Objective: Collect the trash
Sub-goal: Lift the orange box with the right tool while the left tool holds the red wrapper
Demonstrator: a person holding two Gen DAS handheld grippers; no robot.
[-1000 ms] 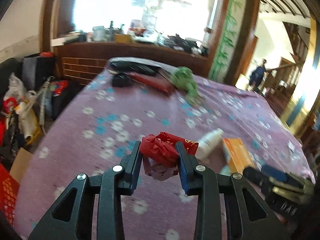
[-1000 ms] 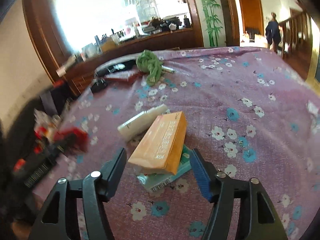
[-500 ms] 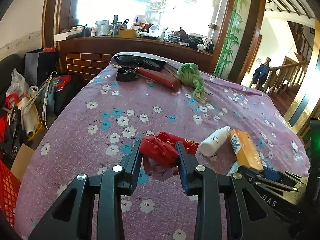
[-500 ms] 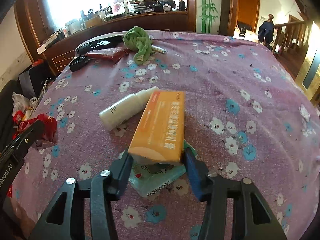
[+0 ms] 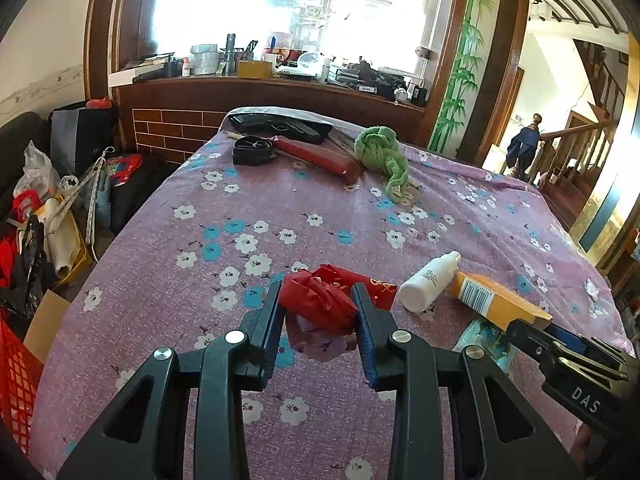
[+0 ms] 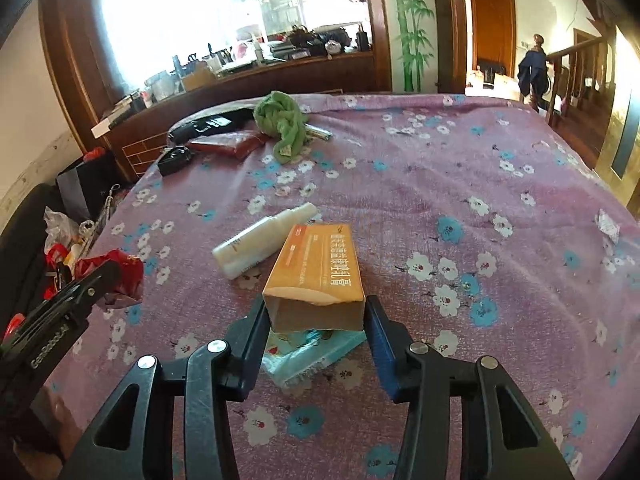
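Observation:
My left gripper point(image 5: 318, 306) is shut on a crumpled red wrapper point(image 5: 320, 300) with a bit of purple plastic under it, low over the purple flowered tablecloth point(image 5: 280, 208). My right gripper point(image 6: 316, 312) is shut on the near end of an orange carton point(image 6: 320, 264), which lies over a light green packet point(image 6: 316, 350). A white bottle point(image 6: 260, 240) lies just left of the carton. The carton point(image 5: 492, 300) and bottle point(image 5: 430, 282) also show in the left wrist view, with the right gripper at the right edge. The red wrapper point(image 6: 120, 268) shows at the left of the right wrist view.
At the table's far end lie a green cloth point(image 5: 380, 152), a red pouch point(image 5: 320, 156), a black case point(image 5: 254, 150) and a black bag point(image 5: 280, 124). Bags and clutter point(image 5: 44, 220) stand on the floor left of the table. A red crate point(image 5: 16, 376) is at the lower left.
My right gripper has closed in from wide open onto the orange carton. My left gripper keeps its hold on the red wrapper and has steadied.

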